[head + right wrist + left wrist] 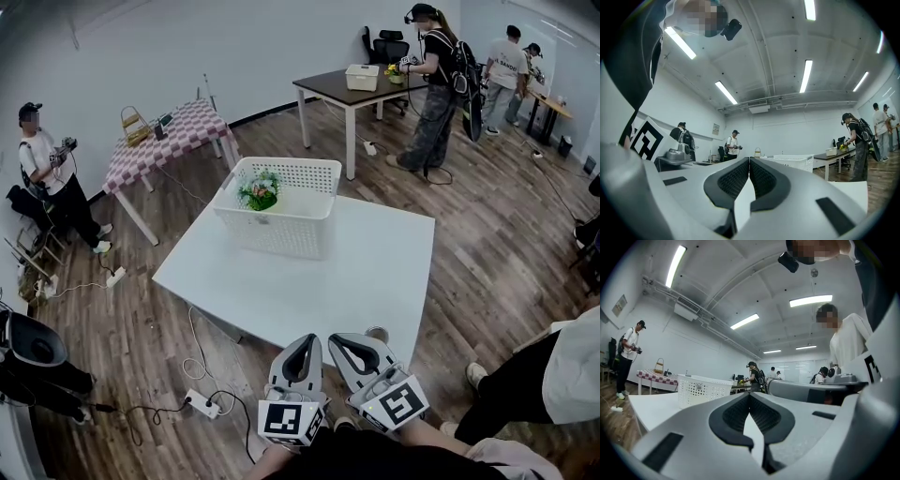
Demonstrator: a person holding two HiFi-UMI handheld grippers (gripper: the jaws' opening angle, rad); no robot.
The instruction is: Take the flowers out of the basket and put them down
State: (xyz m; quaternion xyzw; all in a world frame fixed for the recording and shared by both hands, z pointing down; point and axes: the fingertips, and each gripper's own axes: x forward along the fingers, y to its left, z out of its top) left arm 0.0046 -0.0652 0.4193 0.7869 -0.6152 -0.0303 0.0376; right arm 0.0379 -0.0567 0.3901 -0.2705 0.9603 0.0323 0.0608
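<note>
My left gripper and right gripper: pale grey shells, black ribbed pads. Black-and-white marker cubes sit nearest my black top.

White perforated basket: upright, open top, well ahead of both pairs of jaws, not touching them. Flowers: small green bunch with pale blooms, inside the basket at its left end.

No legible text or numbers

Setting: an open lab room. It has a wood-plank floor, scattered work tables and ceiling strip lights. Other persons hold handheld devices.
</note>
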